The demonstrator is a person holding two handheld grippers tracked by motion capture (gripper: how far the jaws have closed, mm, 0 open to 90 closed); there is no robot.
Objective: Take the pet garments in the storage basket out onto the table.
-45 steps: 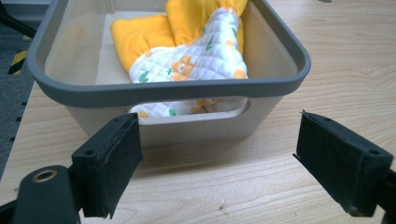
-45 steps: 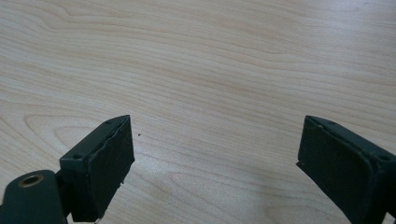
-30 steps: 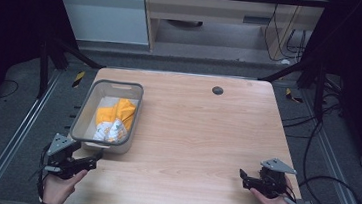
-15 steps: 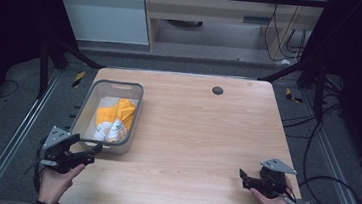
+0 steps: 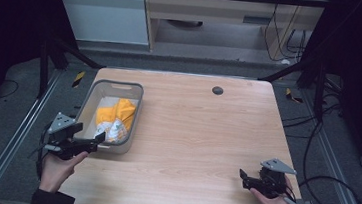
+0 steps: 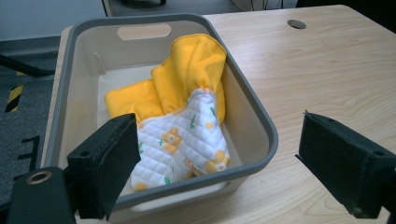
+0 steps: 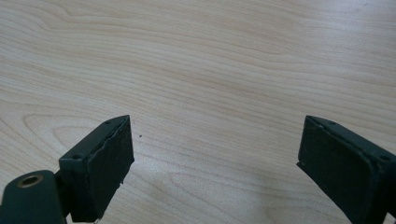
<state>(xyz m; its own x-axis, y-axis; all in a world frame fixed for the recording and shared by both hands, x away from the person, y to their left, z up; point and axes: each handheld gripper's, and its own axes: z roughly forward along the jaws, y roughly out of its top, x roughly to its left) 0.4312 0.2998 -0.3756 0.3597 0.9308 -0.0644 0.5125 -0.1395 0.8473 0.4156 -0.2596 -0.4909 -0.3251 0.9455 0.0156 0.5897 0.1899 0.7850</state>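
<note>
The left hand comes in from the bottom on the left side. It holds the left gripper, which points to the right and a little away from the person. The two black jaws are wide apart and hold nothing. A grey plate sits on top of it.

The right hand comes in from the bottom on the right side. It holds the right gripper low, pointing to the left. These jaws are wide apart too, with nothing between them. A cable trails from it.

The two hands are well apart.
</note>
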